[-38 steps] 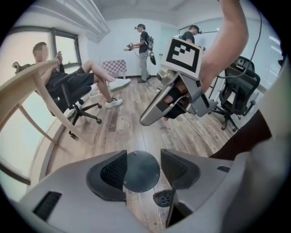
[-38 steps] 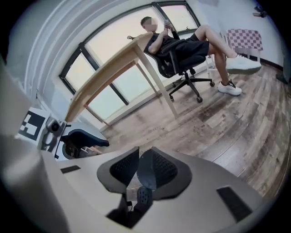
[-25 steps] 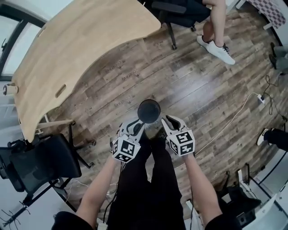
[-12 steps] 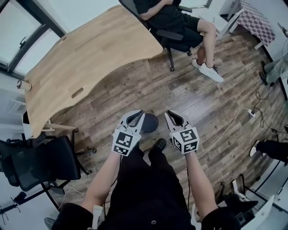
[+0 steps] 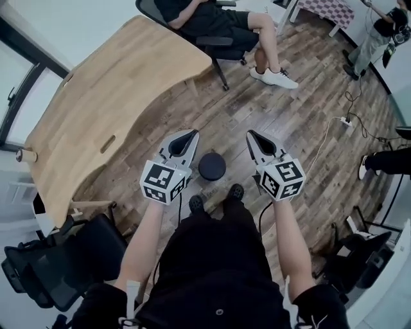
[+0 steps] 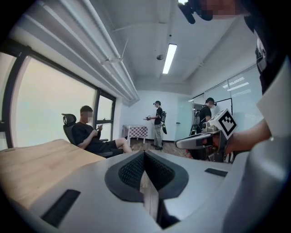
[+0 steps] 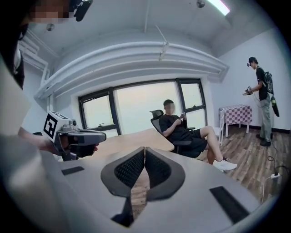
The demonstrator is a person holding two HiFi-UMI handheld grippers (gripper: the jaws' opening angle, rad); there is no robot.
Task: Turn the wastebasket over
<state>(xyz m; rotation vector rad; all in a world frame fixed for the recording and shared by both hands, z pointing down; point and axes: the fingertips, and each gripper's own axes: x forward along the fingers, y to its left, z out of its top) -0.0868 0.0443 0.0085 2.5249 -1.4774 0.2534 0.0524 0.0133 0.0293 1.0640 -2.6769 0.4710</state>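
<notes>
The wastebasket (image 5: 212,166) is a small dark round bin that stands on the wood floor just ahead of the person's shoes (image 5: 196,204). From above I cannot tell which end is up. My left gripper (image 5: 191,133) is held high to its left and my right gripper (image 5: 252,135) high to its right, neither one touching it. Both point nearly level across the room. The left gripper (image 6: 144,154) and the right gripper (image 7: 144,149) have just closed, pads together, with nothing between them. Each gripper view shows the other gripper off to one side.
A curved wooden table (image 5: 109,96) fills the upper left. A person (image 5: 212,19) sits on a chair at its far end. A black office chair (image 5: 64,257) stands at lower left. A cable and power strip (image 5: 347,122) lie at right. Another person (image 6: 158,119) stands far off.
Both grippers have risen from beside the wastebasket and tipped up to near level. Their jaws have gone from slightly apart to shut. The wastebasket stays on the floor.
</notes>
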